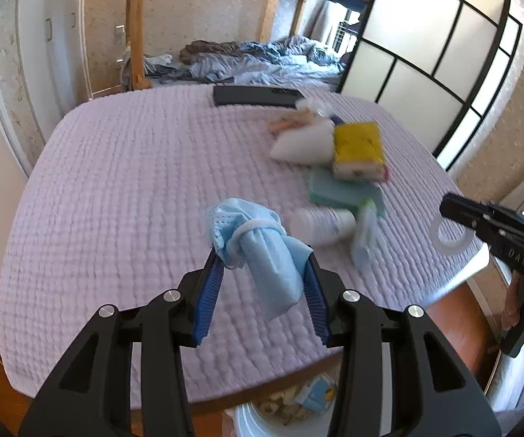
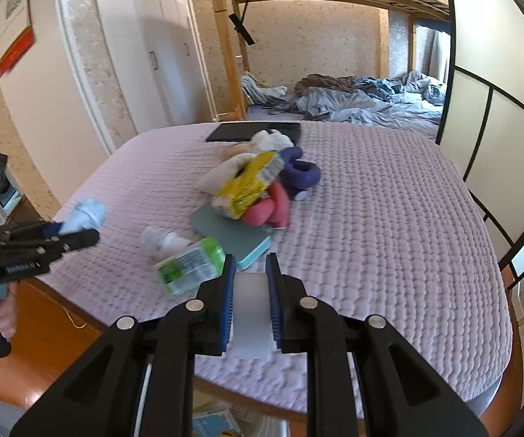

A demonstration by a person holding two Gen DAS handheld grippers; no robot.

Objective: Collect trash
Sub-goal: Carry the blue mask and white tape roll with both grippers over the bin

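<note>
My left gripper is shut on a bundled light-blue face mask, held above the near part of the lilac quilted table. In the right wrist view that gripper shows at the left with the mask. My right gripper is shut on a white tape roll. The left wrist view has it at the right edge with the tape ring. A clear bottle with a green label lies on the table just ahead.
A pile sits mid-table: a yellow packet, a teal notebook, pink and purple items, white crumpled stuff. A black tablet lies at the far edge. A white bin holding trash stands under the near edge.
</note>
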